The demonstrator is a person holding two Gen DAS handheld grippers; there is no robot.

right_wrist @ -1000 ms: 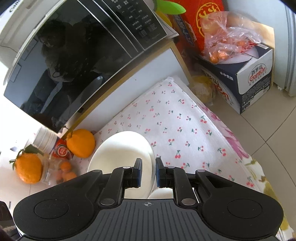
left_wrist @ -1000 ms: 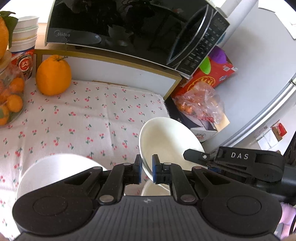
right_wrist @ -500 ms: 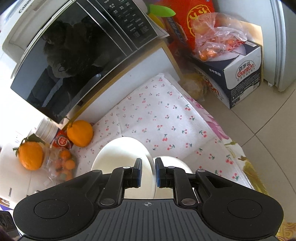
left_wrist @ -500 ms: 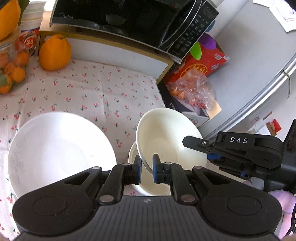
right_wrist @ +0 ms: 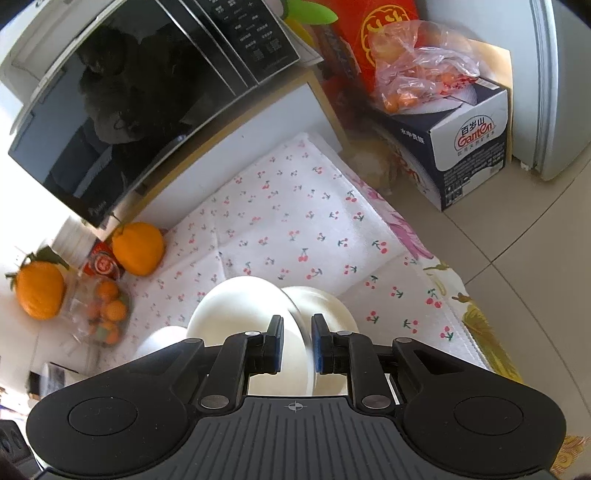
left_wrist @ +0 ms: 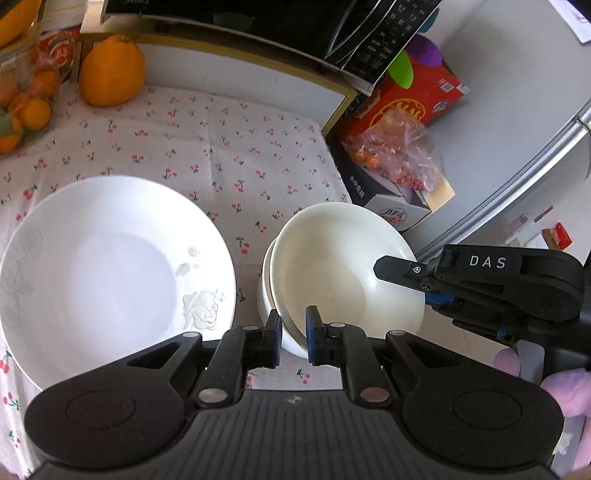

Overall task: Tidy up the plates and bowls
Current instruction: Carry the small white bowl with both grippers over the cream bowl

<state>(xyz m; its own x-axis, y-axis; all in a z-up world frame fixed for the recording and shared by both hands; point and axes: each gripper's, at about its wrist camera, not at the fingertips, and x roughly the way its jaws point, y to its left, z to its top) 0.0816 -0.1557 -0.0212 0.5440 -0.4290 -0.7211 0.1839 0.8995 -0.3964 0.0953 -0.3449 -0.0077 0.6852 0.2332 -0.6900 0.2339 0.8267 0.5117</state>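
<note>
A cream bowl is held tilted just above a second cream bowl on the cherry-print cloth. My left gripper is shut on its near rim. My right gripper grips its far rim from the right. In the right wrist view the right gripper is shut on the bowl's rim, with the lower bowl to its right. A large white plate lies on the cloth left of the bowls.
A black microwave stands on a white shelf at the back. A large orange and a bag of small oranges sit at the back left. Boxes and a bag of fruit stand on the floor to the right.
Both grippers have moved the held bowl down and nearer over the lower bowl. The large white plate has come fully into the left wrist view.
</note>
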